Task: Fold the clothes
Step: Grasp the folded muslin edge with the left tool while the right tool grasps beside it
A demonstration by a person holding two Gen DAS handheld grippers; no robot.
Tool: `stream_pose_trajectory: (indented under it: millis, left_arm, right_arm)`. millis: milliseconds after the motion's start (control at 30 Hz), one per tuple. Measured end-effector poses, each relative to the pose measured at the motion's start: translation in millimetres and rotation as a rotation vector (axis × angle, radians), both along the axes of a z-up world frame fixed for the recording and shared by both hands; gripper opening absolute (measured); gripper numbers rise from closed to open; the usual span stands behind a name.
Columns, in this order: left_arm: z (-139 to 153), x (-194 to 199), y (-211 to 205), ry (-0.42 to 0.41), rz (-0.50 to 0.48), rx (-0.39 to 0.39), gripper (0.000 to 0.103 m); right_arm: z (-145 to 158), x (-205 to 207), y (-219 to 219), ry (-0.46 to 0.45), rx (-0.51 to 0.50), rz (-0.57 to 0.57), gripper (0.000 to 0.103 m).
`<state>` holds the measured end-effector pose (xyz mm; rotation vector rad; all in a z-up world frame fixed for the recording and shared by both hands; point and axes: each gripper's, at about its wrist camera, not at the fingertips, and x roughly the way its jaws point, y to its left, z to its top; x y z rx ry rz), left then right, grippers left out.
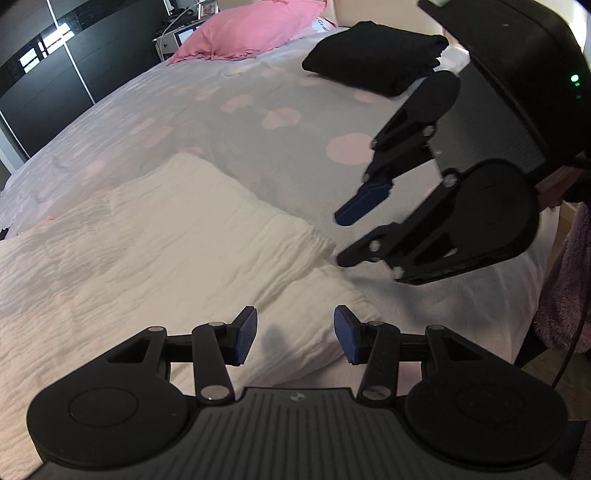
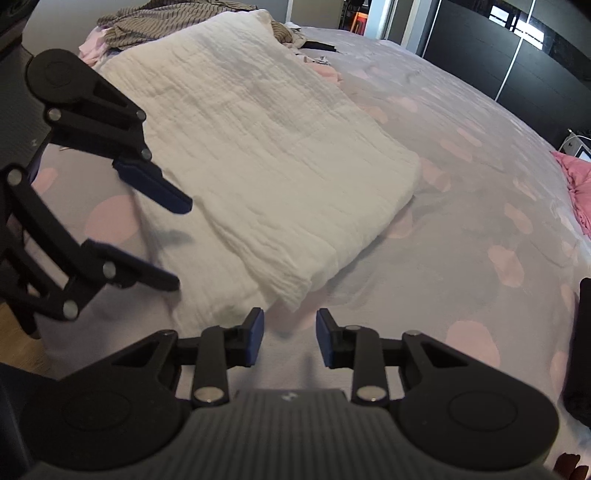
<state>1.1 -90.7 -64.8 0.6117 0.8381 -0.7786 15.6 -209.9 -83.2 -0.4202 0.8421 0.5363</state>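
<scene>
Your left gripper (image 1: 295, 338) hangs over the near edge of the white cloth (image 1: 155, 251), its blue pads spread apart with nothing between them. Your right gripper (image 2: 290, 338) is likewise spread wide and empty, poised over bare bedspread (image 2: 424, 229) just off the cloth's near corner; in the left wrist view it sits at about 3 o'clock, its fingertips just beside the cloth's right edge.

The white cloth lies folded into a thick rectangle on the bed, crinkled in texture, with a lower layer showing along its near side. In the right wrist view it runs from centre up toward 11 o'clock.

A folded black garment (image 1: 373, 55) rests on the bedspread at about 1 o'clock in the left view, well apart from the cloth. A pink pillow (image 1: 243, 29) lies at 12 o'clock. A heap of striped clothes (image 2: 162, 18) sits beyond the cloth's far end.
</scene>
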Motion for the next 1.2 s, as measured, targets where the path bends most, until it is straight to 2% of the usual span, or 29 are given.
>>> stream_pose_trajectory:
  millis: [67,200,300,400,433,500,567,600,767,867,1067,1133,1200]
  left_arm:
    - [-0.4,1.3,-2.9,0.018,-0.014,-0.006,0.045]
    - [0.6,-3.6,-5.6,0.049,-0.082,-0.028,0.046]
    - [-5.1,-9.8,-7.3,0.028,-0.108,-0.012,0.046]
    - [-15.2,-12.9,-8.9,0.000,-0.097,0.000,0.045]
    - [-18.2,-11.5,-9.1,0.002,-0.092,-0.003,0.042]
    - [-21.6,-5.9,-8.6,0.002,-0.067,-0.010,0.016]
    - [-15.9,0.2,-3.6,-0.027,-0.030,-0.043,0.009]
    - [-12.1,2.9,-0.3,-0.044,-0.010,-0.064,0.006]
    - [22.0,12.0,19.1,-0.148,0.100,-0.192,0.006]
    - [32.5,9.9,25.1,-0.168,0.112,-0.219,0.006]
    - [31.1,-3.6,24.9,-0.103,0.066,-0.179,0.006]
    - [25.1,-7.9,25.0,-0.065,0.046,-0.144,0.006]
    - [15.5,-12.7,24.8,-0.023,0.033,-0.120,0.006]
  right_arm:
    - [-4.2,7.0,0.9,-0.009,0.001,-0.020,0.026]
    - [-5.5,19.8,-3.9,0.026,0.075,-0.047,0.019]
    - [-3.7,22.5,-7.3,0.041,0.108,-0.057,0.009]
    - [-1.4,22.5,-10.4,0.056,0.129,-0.069,0.008]
    - [-0.6,22.2,-10.8,0.060,0.132,-0.072,0.008]
    - [1.0,21.5,-11.6,0.069,0.139,-0.078,0.007]
    - [2.5,20.9,-12.4,0.078,0.145,-0.084,0.007]
    - [3.3,20.6,-12.8,0.083,0.149,-0.087,0.007]
    - [10.6,17.2,-16.6,0.105,0.168,-0.109,0.005]
    - [21.6,14.7,-23.9,0.135,0.244,-0.131,0.005]
    - [48.0,6.1,-34.8,0.243,0.473,-0.116,0.005]
    - [48.4,4.0,-32.2,0.275,0.485,-0.104,0.005]
    - [45.6,1.4,-25.9,0.262,0.416,-0.100,0.005]
